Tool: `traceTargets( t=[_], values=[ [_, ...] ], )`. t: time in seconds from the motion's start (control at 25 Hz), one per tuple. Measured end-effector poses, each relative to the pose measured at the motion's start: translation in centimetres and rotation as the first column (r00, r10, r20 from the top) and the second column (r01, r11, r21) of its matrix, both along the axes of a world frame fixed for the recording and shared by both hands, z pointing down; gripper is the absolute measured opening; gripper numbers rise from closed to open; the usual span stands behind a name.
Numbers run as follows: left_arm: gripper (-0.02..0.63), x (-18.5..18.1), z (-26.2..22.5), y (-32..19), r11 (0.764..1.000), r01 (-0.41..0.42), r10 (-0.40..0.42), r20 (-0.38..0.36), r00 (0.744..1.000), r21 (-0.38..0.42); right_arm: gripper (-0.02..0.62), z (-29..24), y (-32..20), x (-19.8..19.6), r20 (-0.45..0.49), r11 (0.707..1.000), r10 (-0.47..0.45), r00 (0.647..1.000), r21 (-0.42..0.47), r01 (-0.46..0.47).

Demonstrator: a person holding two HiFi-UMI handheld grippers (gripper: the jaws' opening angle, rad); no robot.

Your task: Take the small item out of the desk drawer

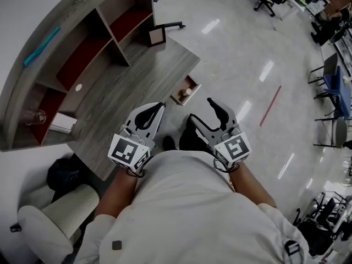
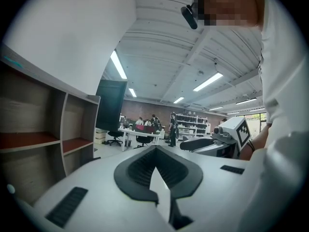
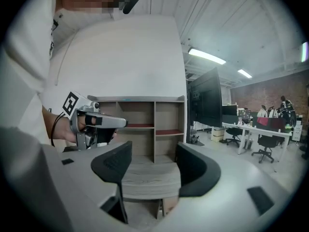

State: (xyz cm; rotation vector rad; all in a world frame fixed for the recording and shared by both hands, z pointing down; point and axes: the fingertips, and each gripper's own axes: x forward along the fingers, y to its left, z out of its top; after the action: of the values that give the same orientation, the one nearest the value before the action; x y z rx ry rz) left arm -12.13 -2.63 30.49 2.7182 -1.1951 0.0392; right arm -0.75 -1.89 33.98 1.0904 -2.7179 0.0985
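Lower centre: left gripper [image 1: 157, 110], jaws pressed together, empty. Right gripper [image 1: 200, 109] beside it, jaws wide apart, empty. Above, open desk drawer [image 1: 194, 82] holding small pale item [image 1: 187, 92].

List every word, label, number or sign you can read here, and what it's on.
None can be read as words or numbers.
Left cube: square black-and-white marker, no letters.
Right cube: the same.
Shirt print: too small to read.
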Motion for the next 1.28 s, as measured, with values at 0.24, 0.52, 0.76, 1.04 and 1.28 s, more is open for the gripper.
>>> traceTargets(
  t=[0.24,0.52,0.76,1.04,1.28],
  values=[
    [0.011,0.7,1.6,-2.3,1.000,0.011,-0.011,0.004,1.000,-0.012,0.276,2.1,-2.9,0.7,-0.032,1.000,-0.020,0.999,-0.021,0.020],
    [0.011,1.5,5.9,-5.6,0.995,0.045,-0.043,0.020,0.999,-0.094,0.276,6.3,-6.1,1.9,-0.068,0.991,-0.070,0.995,-0.117,0.061],
    [0.011,3.0,10.0,-9.1,0.983,0.073,-0.066,0.048,0.997,-0.167,0.276,10.0,-10.1,3.4,-0.093,0.978,-0.109,0.990,-0.186,0.090],
    [0.011,5.0,14.0,-12.9,0.962,0.098,-0.079,0.083,0.993,-0.254,0.276,15.0,-14.0,4.7,-0.108,0.950,-0.173,0.979,-0.280,0.138],
    [0.011,5.9,19.0,-14.6,0.932,0.118,-0.080,0.123,0.989,-0.343,0.276,20.2,-16.2,5.2,-0.137,0.919,-0.238,0.961,-0.353,0.177]
  ],
)
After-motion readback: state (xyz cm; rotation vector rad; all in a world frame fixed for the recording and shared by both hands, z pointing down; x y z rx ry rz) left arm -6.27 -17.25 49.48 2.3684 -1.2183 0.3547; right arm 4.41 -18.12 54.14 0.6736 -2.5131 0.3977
